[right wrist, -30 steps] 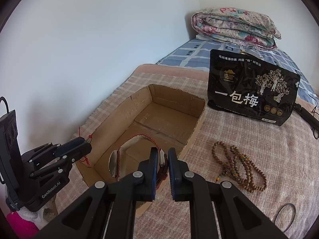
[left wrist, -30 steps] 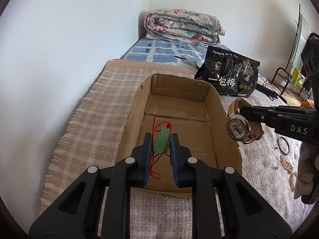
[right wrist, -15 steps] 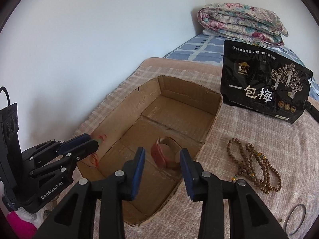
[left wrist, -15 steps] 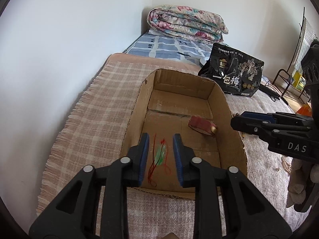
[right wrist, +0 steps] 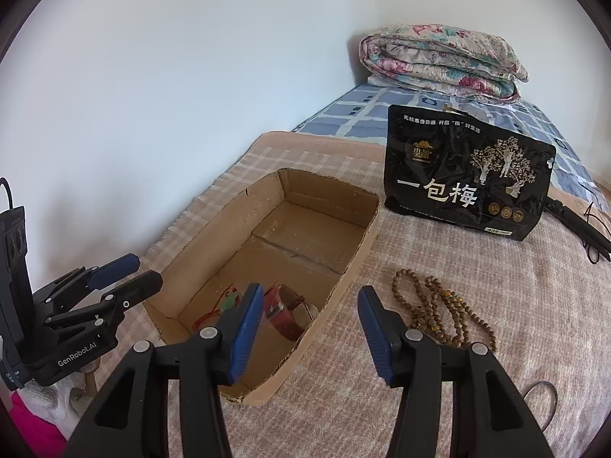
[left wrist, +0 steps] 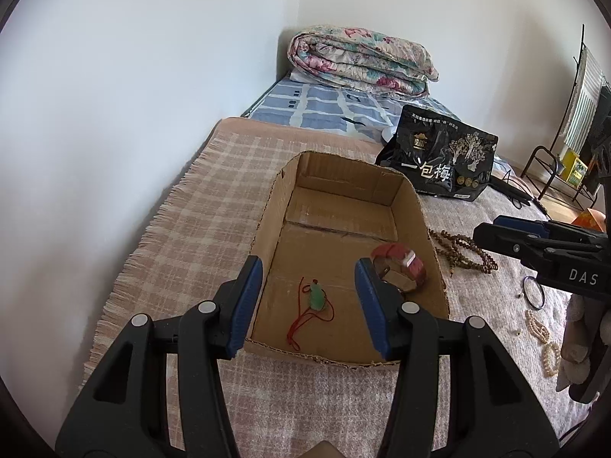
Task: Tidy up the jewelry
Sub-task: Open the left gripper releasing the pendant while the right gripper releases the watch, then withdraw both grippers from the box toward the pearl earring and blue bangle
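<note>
An open cardboard box (left wrist: 435, 236) (right wrist: 355, 267) lies on the bed. Inside it lie a green pendant on a red cord (left wrist: 317, 297) (right wrist: 231, 299) and a red-strapped watch (left wrist: 401, 267) (right wrist: 286, 313). My left gripper (left wrist: 309, 301) is open and empty over the box's near end. My right gripper (right wrist: 311, 328) is open and empty above the box's right rim; it also shows in the left wrist view (left wrist: 542, 240). A brown bead necklace (right wrist: 439, 305) (left wrist: 462, 248), a black ring (left wrist: 532, 293) and a pearl strand (left wrist: 542, 336) lie on the blanket right of the box.
A black snack bag (right wrist: 466, 179) stands behind the box. A folded floral quilt (left wrist: 359, 61) lies at the bed's far end by the wall. A metal rack (left wrist: 553, 164) stands at the far right. A black ring (right wrist: 542, 400) lies at the lower right.
Both grippers opened and let go: the pendant and the watch now lie in the box. Both grippers have drawn back and opened wider.
</note>
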{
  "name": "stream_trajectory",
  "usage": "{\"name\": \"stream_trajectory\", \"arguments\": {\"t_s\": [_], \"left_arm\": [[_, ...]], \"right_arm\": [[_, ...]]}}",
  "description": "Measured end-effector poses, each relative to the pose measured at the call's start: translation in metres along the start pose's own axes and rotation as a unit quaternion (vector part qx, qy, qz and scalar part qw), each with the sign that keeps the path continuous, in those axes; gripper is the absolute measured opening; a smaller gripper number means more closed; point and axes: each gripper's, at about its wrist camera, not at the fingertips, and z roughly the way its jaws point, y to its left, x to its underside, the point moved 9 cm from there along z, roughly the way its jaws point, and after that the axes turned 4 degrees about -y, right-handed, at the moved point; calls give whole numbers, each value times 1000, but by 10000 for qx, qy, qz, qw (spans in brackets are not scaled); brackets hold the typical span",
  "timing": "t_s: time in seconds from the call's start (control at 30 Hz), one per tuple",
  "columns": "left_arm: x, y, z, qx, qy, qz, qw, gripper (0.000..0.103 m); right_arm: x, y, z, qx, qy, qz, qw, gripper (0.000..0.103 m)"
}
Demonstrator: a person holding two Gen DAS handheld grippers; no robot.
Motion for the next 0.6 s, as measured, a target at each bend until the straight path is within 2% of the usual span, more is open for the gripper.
{"name": "stream_trajectory", "arguments": {"t_s": [0.23,0.37,0.6], "left_arm": [[-2,-13,-22,53,-103,80,9999,51],[-4,-20,-35,99,-178,109,9997,51],[-8,-35,-53,228,-257,128,9993,51]], "right_arm": [[0,-8,-29,249,-163,-152,9994,70],[0,-14,-49,435,-306,-206,9984,82],[1,-32,-84,790,-487,-252,9954,92]]}}
